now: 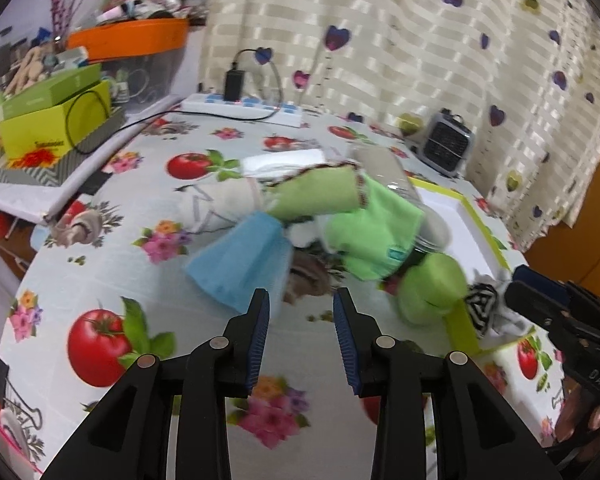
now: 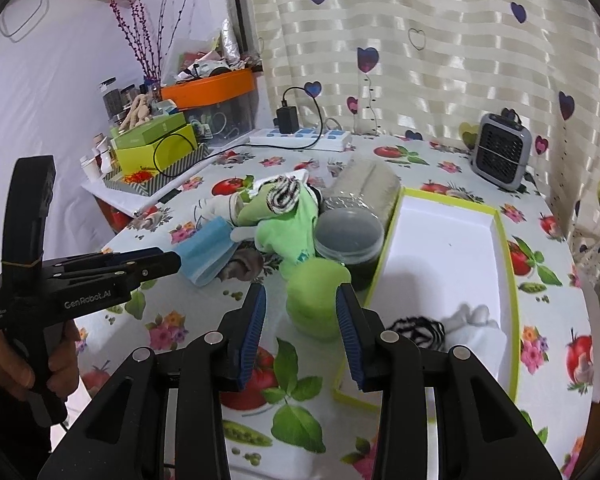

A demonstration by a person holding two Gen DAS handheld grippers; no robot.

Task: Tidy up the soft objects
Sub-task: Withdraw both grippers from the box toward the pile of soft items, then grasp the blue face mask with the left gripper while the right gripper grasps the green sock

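A pile of soft things lies mid-table: a blue face mask [image 1: 242, 266] [image 2: 210, 250], a bright green cloth [image 1: 374, 234] [image 2: 288, 232], a rolled green cloth [image 1: 430, 290] [image 2: 316, 300] and a zebra-striped sock [image 2: 282, 196]. A white box with a lime rim [image 2: 504, 256] [image 1: 458, 326] holds another zebra sock [image 2: 418, 330] [image 1: 480, 306] and a white cloth [image 2: 474, 324]. My left gripper [image 1: 302, 310] is open and empty, just short of the mask. My right gripper [image 2: 300, 304] is open, its tips beside the rolled green cloth.
A clear jar with a dark lid [image 2: 348, 236] lies beside the box. A grey mini fan [image 2: 500, 156], a power strip [image 2: 300, 138] and stacked green boxes [image 2: 156, 148] stand at the back. A flowered tablecloth [image 1: 112, 276] covers the table.
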